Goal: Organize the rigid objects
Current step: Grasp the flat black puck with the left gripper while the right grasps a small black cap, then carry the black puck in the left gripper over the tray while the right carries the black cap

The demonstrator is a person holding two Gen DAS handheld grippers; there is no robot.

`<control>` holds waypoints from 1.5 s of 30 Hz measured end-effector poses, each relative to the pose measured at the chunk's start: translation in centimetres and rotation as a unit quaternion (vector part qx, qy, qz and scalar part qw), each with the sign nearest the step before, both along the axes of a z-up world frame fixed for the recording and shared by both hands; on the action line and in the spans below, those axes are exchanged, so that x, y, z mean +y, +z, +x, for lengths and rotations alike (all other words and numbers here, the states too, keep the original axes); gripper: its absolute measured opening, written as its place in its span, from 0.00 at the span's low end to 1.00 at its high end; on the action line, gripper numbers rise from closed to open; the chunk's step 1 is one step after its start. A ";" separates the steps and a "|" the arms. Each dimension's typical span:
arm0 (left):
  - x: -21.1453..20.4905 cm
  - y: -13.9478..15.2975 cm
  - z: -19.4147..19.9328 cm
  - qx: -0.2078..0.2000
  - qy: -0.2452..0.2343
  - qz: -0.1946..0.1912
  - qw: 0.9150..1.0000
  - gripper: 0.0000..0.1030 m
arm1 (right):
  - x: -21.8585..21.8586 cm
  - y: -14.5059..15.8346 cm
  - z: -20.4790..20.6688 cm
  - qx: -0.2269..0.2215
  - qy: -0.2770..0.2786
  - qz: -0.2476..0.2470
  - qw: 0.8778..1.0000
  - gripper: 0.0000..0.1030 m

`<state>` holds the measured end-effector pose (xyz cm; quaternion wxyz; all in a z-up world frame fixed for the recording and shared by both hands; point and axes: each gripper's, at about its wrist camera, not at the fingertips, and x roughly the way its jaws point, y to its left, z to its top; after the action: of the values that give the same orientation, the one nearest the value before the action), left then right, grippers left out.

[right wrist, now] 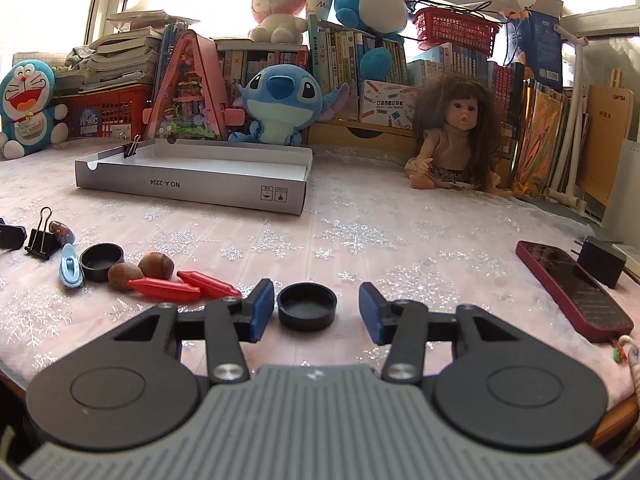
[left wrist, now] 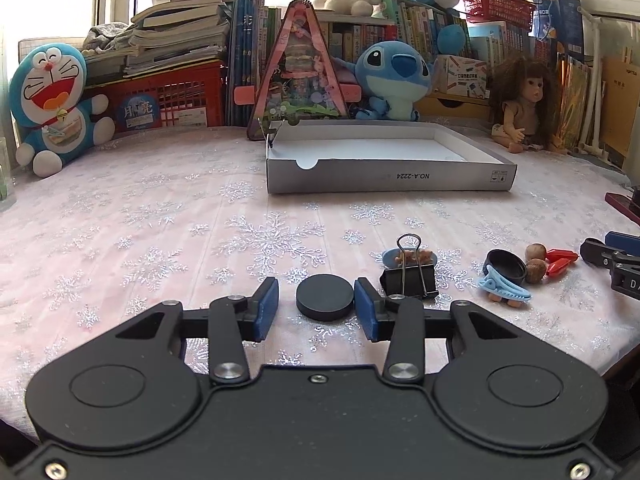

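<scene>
My left gripper (left wrist: 316, 306) is open, its blue pads either side of a flat black cap (left wrist: 325, 297) lying on the tablecloth. My right gripper (right wrist: 316, 309) is open around another black cap (right wrist: 307, 305), hollow side up. A black binder clip (left wrist: 409, 276), a third black cap (left wrist: 505, 266), a blue hair clip (left wrist: 505, 289), two nuts (left wrist: 535, 261) and two red pieces (left wrist: 561, 260) lie right of the left gripper. The same group shows in the right wrist view: red pieces (right wrist: 184, 285), nuts (right wrist: 140, 271). A shallow grey box (left wrist: 390, 162) stands farther back.
A red phone (right wrist: 572, 288) and a black charger (right wrist: 602, 260) lie at the right. A doll (right wrist: 452, 136), plush toys (left wrist: 394, 80), a pink triangular case (left wrist: 298, 76), baskets and books line the back. A small clip (right wrist: 131, 146) grips the box rim.
</scene>
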<state>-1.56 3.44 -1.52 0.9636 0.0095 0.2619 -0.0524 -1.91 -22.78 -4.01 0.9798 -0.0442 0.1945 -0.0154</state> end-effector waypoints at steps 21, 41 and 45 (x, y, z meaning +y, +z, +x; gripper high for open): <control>-0.3 1.4 1.8 -0.009 -0.002 -0.021 1.000 0.28 | -0.2 0.9 1.1 0.016 0.008 0.016 1.000 0.36; -1.1 4.4 6.3 0.011 0.021 -0.019 1.000 0.28 | -0.6 3.4 4.7 0.026 0.000 0.053 0.998 0.36; -1.1 5.0 7.2 0.008 0.015 -0.033 0.999 0.28 | -0.6 3.7 5.4 0.025 0.006 0.053 0.998 0.36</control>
<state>5.60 2.29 3.50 0.9619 -0.0270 0.2680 -0.0465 3.52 -23.33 -0.31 0.9756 0.0066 0.2194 0.0019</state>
